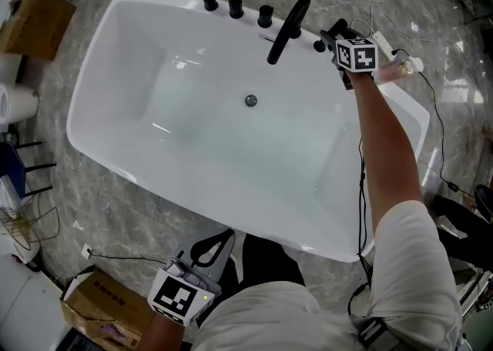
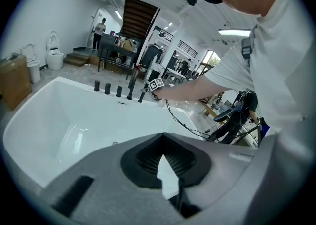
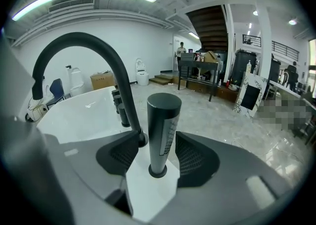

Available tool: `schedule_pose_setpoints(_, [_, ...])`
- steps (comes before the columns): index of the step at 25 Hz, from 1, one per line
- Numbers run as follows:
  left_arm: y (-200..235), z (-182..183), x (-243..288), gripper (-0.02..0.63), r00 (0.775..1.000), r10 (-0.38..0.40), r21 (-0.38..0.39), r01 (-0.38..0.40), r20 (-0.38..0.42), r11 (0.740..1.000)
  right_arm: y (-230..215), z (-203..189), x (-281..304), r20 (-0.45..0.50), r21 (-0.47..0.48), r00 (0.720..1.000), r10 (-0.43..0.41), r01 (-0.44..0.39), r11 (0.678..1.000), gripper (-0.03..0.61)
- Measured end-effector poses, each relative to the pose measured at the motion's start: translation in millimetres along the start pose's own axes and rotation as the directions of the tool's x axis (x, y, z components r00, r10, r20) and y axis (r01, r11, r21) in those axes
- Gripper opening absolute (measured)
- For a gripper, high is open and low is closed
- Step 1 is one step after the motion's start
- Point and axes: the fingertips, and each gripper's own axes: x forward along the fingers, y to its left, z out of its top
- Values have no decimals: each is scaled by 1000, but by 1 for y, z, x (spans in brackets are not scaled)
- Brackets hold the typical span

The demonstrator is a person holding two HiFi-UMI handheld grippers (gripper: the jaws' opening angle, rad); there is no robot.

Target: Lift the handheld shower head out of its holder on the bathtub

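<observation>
Black handheld shower head (image 3: 164,115) stands upright in its holder (image 3: 158,171) on bathtub (image 1: 123,72) rim, upper right of head view, btw right gripper's (image 3: 157,146) spread jaws, pads not touching it. Left gripper (image 1: 223,238), bottom left, clenched, empty.

Glossy, smooth white all over the bathtub (image 1: 192,157); catches soft highlights on its walls. Matt black, metal-looking finish on the shower head (image 3: 163,125), smooth but for a finely textured strip down one side. Same matt black on the faucet (image 3: 79,40) and knobs (image 1: 236,7). Polished grey stone look on the floor (image 1: 108,203), veined, faintly reflective. Dull brown cardboard on the box (image 1: 35,22). Matt grey plastic on the right gripper (image 3: 154,152), ribbed black on its pads (image 3: 190,157). Pale cloth on the sleeve (image 1: 408,265).
</observation>
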Motion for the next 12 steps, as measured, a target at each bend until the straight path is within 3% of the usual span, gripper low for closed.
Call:
schedule_pose_setpoints(3, [1, -1, 1, 5, 1000, 2, -5, -2, -1, 1000, 0, -1, 6, -2, 1, 1000, 2, -2, 1000, 230])
schedule_pose_setpoints(6, [5, -1, 1, 5, 1000, 4, -2, -4, 0, 1000, -4, -1, 10, 2, 12, 1000, -22, 22, 1000, 154])
schedule_pose_setpoints(12, [10, -2, -2, 5, 1000, 7, -15, -6, 12, 1000, 0, -1, 5, 2, -5, 1000, -24, 24, 1000, 147])
